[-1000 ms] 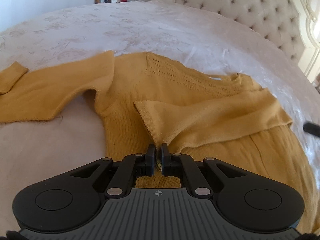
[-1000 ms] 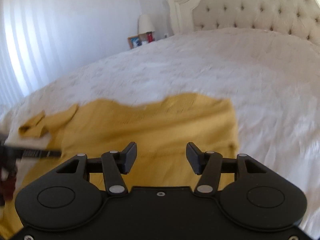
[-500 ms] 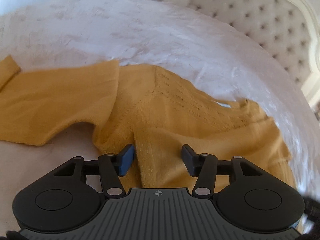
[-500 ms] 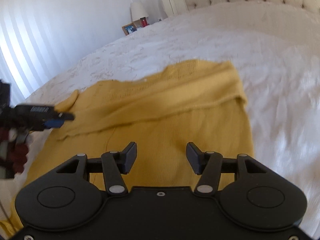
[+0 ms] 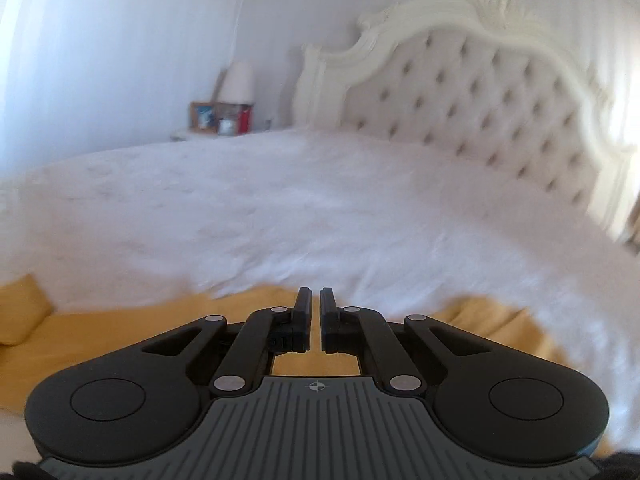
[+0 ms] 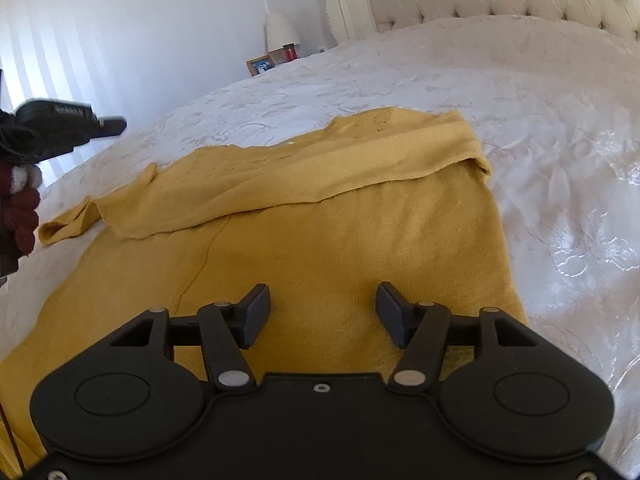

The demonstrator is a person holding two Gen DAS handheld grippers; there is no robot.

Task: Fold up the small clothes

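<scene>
The white bed (image 6: 500, 92) carries a yellow sweater (image 6: 320, 240), spread flat under and ahead of the right gripper (image 6: 323, 306) fingers, one sleeve folded across its body. The right fingers are released and opening, nothing between them. The left gripper (image 5: 315, 320) fingers are clenched, empty, above the sweater's edge

Bright bedroom, white bed (image 6: 500, 92).
Tufted cream headboard (image 5: 480, 96) upper right; lamp (image 5: 239, 80) and framed photo (image 5: 202, 116) against pale wall.
</scene>
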